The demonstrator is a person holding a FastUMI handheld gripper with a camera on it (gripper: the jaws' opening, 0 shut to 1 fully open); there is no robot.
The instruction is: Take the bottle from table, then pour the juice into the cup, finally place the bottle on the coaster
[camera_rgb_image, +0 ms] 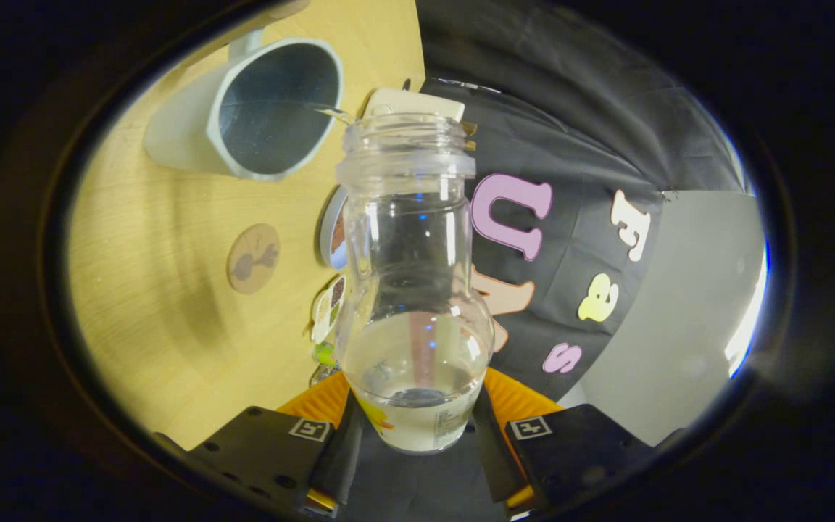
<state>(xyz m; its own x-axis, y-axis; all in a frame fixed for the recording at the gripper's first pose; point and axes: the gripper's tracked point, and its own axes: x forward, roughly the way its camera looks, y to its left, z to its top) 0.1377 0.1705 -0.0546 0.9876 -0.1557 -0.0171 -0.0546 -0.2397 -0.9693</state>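
hand-held gripper [417, 428]: both fingers clamp the base of the bottle [412, 290] | bottle: clear glass, uncapped, tipped on its side over the table [164, 290], long axis running away from the fingers, mouth toward the cup [258, 109] | thin stream enters the cup | coaster [253, 258]: on the table, beside the bottle, apart from the cup

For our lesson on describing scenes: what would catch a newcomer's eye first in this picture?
The clear bottle, open at the top, held between the jaws of the gripper with a little pale liquid pooled in its base. Its mouth is turned toward the pale cup just beyond on the wooden table, and a small round coaster lies beside the bottle.
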